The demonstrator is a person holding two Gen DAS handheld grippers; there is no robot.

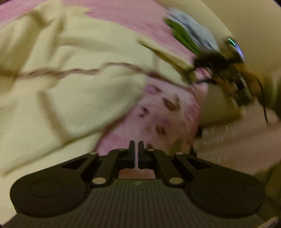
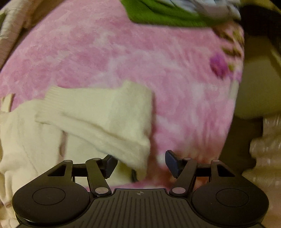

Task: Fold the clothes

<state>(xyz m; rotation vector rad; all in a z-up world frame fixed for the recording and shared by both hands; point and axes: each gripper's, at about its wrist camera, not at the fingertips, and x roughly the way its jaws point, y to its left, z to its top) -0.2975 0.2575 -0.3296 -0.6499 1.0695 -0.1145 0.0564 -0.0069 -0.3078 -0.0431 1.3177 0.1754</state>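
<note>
**Q:** State of each pair of tongs?

**A:** My left gripper (image 1: 136, 145) has its jaws together, only a thin slit between them, nothing clamped. It hangs over the pink blanket (image 1: 158, 108). My right gripper (image 2: 140, 162) has its jaws wide apart; a sleeve corner of the cream sweater (image 2: 98, 119) lies between them, not pinched.

**Q:** Location of the garment?

**A:** In the left wrist view the cream sweater (image 1: 70, 84) covers the blanket from 9 to 12 o'clock, with a thin brownish line across it. In the right wrist view it sits at 8 o'clock, ribbed cuff (image 2: 49, 108) folded over. A green cloth (image 2: 158, 14) and a grey-blue cloth (image 2: 202, 5) lie at 1 o'clock. Both views are motion-blurred.
</note>
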